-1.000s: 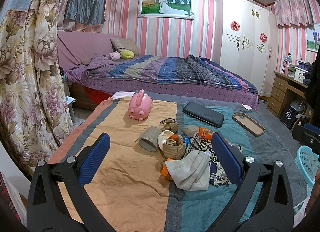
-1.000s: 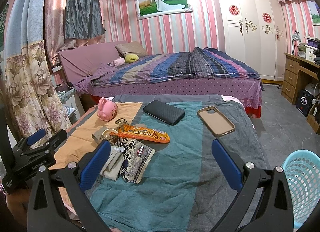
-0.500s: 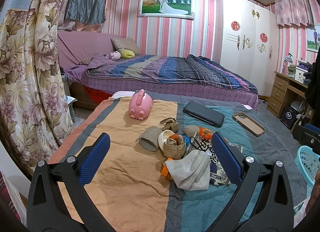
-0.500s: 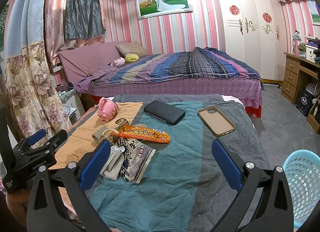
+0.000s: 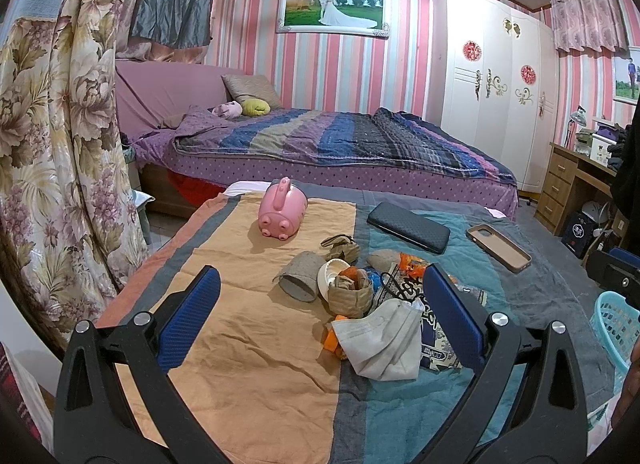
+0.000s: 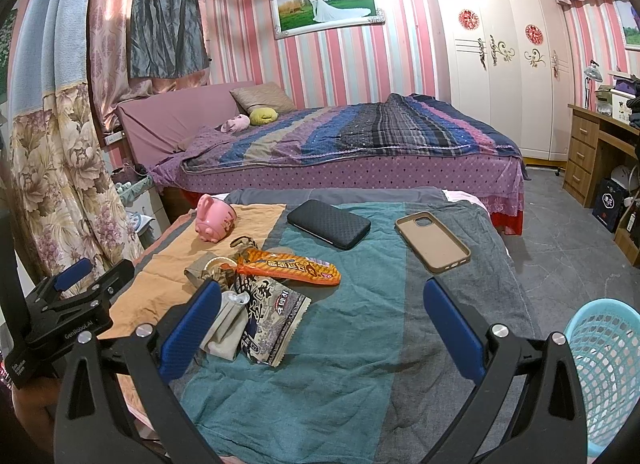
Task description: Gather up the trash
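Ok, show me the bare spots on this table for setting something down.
Orange cloth is bare between the left gripper and the piggy bank. Teal cloth is bare between the right gripper, the wrappers and the phone case. Crowded: the trash pile mid-table, and the wallet behind it.

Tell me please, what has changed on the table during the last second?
Nothing visibly changed. Both grippers, left and right, stay open and empty above the table; the trash pile with the orange snack wrapper and the blue basket lie as before.
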Available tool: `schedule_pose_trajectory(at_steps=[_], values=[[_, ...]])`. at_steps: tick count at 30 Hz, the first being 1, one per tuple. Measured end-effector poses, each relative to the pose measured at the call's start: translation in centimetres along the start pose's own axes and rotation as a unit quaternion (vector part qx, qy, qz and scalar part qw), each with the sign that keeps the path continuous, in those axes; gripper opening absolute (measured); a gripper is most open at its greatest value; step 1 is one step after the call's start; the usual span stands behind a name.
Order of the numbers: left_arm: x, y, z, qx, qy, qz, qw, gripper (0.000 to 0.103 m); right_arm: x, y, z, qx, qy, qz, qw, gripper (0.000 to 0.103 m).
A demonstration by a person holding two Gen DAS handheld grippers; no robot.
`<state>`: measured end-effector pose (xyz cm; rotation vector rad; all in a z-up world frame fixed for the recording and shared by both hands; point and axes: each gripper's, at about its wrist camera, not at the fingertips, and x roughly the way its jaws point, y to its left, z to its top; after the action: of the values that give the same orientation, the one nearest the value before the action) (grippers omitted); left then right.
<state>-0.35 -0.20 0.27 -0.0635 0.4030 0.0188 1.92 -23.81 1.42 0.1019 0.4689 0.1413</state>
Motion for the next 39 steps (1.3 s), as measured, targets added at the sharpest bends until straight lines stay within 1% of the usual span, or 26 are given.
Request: schedule_pose_trajectory(at_steps=[6,10,15,18,23,26,31,33,35,39], values=[[-0.1,0.1,0.0,0.000,-0.001,-0.002,1.0000,0.098,0.0,0.1,0.0,-0.001,0.000,-0.001,1.000,0.099],[0.1,0.9,-0.4,-0.006,0.003,0.000,1.0000,0.098,0.2,0.2,0.0,-0.002,0.004,0.002,1.000,0.099],[1.6,2.2,-0.7,-0.024,0.043,0.008,0.9988,0.098,0.7,0.2,-0.2,0.009,0.008,0.002,1.000,0.099],[1.6,2.6,0.2,-0.032,0.050,0.011,0.9982,0.098,1.3,0.0,-0.1,0.015,0.011,0.003,1.000,0.099],[1.4,0.7,2.1,-0.012,0.044,0.006,0.9990,0.098,1.7,-0.4,0.1,0.024,0.009,0.003,1.000,0.099],[2.2,-0.5,2.0,-0.006,0.044,-0.006,0.9990,0.098,1.9,-0.5,0.1,0.027,0.010,0.002,1.000,0.099],[3.8,-1.5,-0.4,0.012,0.060,-0.019,0.9979,0.098,2.1,-0.7,0.0,0.018,0.015,0.000,1.000,0.099],[4.3,-1.8,-1.5,0.032,0.064,-0.024,0.9971,0.098,2.2,-0.8,0.0,0.018,0.015,0.001,1.000,0.099],[5.0,-2.0,-2.1,0.046,0.071,-0.027,0.9960,0.098,2.2,-0.8,0.0,0.019,0.016,-0.001,1.000,0.099],[5.0,-2.2,-2.1,0.058,0.072,-0.039,0.9950,0.098,2.2,-0.8,-0.1,0.023,0.014,0.005,1.000,0.099]])
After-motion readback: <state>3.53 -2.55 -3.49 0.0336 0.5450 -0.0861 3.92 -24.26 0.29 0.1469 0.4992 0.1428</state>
